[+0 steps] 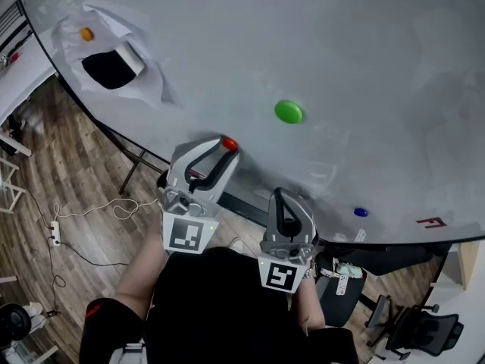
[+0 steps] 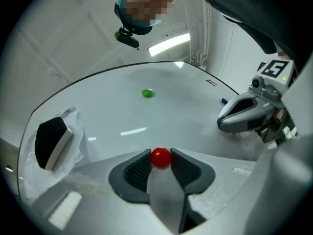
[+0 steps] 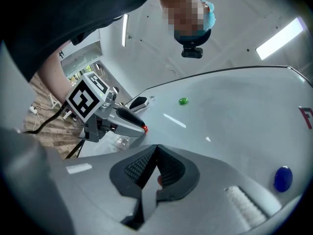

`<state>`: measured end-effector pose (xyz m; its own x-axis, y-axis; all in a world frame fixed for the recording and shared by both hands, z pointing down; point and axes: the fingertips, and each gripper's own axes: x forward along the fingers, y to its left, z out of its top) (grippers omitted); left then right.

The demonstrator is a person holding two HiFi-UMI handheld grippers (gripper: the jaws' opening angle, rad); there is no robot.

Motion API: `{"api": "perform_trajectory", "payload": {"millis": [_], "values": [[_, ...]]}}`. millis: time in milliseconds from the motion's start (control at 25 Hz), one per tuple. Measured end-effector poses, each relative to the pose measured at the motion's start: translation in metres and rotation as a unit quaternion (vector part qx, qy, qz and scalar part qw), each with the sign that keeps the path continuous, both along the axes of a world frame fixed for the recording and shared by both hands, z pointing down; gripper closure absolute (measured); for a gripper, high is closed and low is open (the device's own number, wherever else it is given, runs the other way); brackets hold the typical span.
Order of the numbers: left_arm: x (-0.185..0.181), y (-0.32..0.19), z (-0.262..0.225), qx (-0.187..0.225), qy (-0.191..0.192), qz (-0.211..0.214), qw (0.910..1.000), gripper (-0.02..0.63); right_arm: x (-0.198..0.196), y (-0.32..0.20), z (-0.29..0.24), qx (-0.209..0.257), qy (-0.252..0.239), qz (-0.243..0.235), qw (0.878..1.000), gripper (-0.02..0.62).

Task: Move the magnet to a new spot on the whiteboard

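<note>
We are at the pick-up step. The left gripper (image 2: 161,159) has its jaws around the red magnet (image 1: 229,143), and in the left gripper view both ribbed pads touch its sides, so we read this as a grasp already made. The magnet sits on the whiteboard (image 1: 364,59) near its lower edge, at about 8 o'clock from the green magnet (image 1: 289,111). It is not lifted as far as we can tell.

Next, we judge, comes pulling it free of the board with a firm grip, since a small round magnet could slip from the pad tips. It must then be carried to a bare patch and set flat. The wide empty area toward 1 o'clock looks suitable, clear of the eraser (image 1: 114,65) at 10 o'clock and the blue magnet (image 1: 361,212) at 4 o'clock.

In the head view the left gripper reaches toward 1 o'clock, with its tips at the board. The right gripper (image 3: 156,150) waits beside it at 4 o'clock, pointing to 12. Its jaws are clenched together, gripping no magnet.
</note>
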<state>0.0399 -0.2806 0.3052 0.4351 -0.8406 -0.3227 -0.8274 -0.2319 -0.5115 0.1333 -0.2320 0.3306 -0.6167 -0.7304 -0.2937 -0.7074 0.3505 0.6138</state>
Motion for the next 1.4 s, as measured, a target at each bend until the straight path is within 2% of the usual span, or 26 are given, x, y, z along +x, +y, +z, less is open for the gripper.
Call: {"api": "perform_trajectory", "payload": {"millis": [760,1400], "values": [[-0.003,0.023,0.004,0.002,0.0,0.053,0.9986,0.476,-0.012,0.022,0.001,0.002,0.008,0.045,0.999,0.594],[-0.028,0.055,0.012,-0.004,-0.007,0.115,0.9933,0.476,-0.025,0.051,-0.001,0.007,-0.006,0.128,0.992,0.594]]}}
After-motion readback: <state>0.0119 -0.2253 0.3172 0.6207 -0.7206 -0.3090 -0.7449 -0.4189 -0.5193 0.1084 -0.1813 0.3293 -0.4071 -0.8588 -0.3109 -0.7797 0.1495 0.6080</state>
